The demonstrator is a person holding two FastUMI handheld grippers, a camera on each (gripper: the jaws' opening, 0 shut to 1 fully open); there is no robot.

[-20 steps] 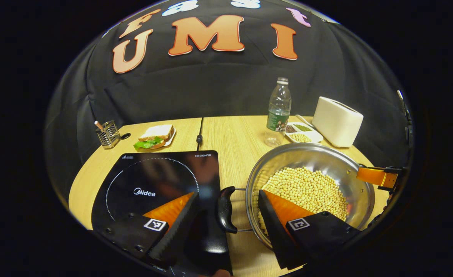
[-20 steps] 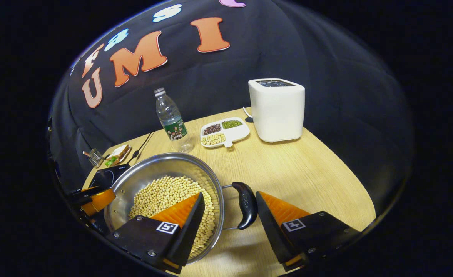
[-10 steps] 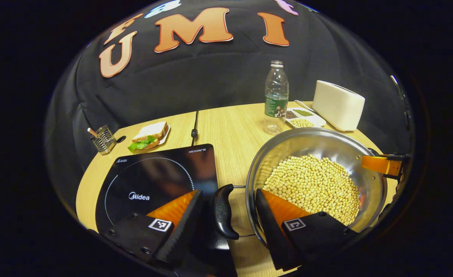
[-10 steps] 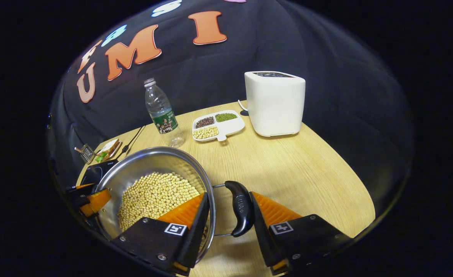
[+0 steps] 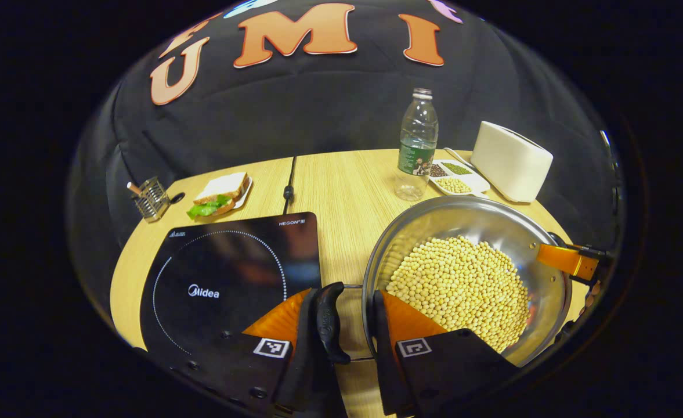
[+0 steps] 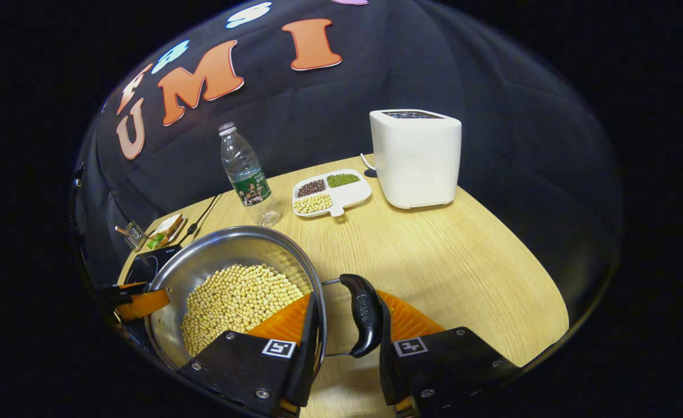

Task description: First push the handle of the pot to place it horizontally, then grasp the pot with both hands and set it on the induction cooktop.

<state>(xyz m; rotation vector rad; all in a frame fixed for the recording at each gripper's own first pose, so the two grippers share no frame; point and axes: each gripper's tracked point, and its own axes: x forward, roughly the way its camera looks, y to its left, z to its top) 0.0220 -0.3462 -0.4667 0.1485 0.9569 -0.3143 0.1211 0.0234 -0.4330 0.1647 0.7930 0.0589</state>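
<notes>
Here, left gripper (image 5: 344,337) and right gripper (image 6: 344,334) each closed around pot (image 5: 480,215) handles, "Midea" cooktop (image 5: 225,273) beside

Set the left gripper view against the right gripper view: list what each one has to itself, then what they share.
Left gripper view: the cooktop's full face with its ring, and the pot's left handle between the left gripper's fingers.
Right gripper view: the toaster's slotted top, and the right handle between the right gripper's fingers.
Both: the pot of beans, the bottle, the divided dish and the sandwich.
</notes>
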